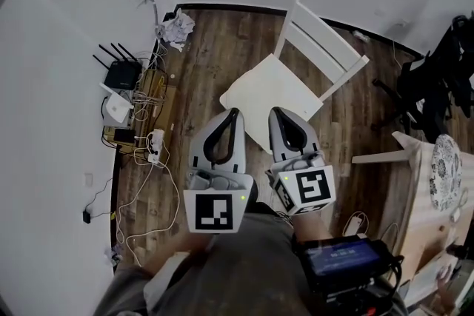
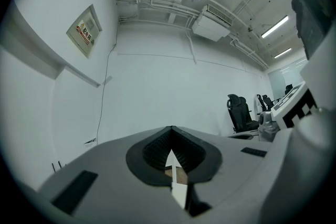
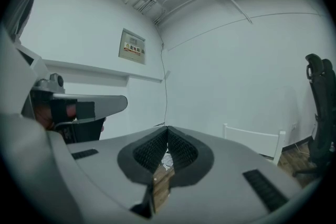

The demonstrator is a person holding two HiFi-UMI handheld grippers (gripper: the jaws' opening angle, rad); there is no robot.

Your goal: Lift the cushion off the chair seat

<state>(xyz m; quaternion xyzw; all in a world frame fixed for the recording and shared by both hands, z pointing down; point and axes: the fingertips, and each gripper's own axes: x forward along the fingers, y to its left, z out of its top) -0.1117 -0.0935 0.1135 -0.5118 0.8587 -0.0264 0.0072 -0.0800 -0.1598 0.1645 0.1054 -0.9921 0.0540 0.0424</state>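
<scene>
A pale cream cushion (image 1: pixel 268 91) lies flat on the seat of a white wooden chair (image 1: pixel 323 43) standing on the dark wood floor. My left gripper (image 1: pixel 235 112) and right gripper (image 1: pixel 275 111) are held level side by side, their tips over the cushion's near edge in the head view. Both are shut with nothing between the jaws. In the left gripper view the left gripper (image 2: pixel 171 128) shows its jaws meeting at the tip. The right gripper (image 3: pixel 167 127) looks the same in its own view, with the chair's back rail (image 3: pixel 252 140) off to the right.
A black router (image 1: pixel 122 74), white boxes and tangled cables (image 1: pixel 152 144) lie on the floor along the left wall. Crumpled paper (image 1: pixel 178 26) sits in the corner. At the right are a black office chair (image 1: pixel 438 78) and a wooden table (image 1: pixel 418 211) with a patterned plate (image 1: pixel 446 163).
</scene>
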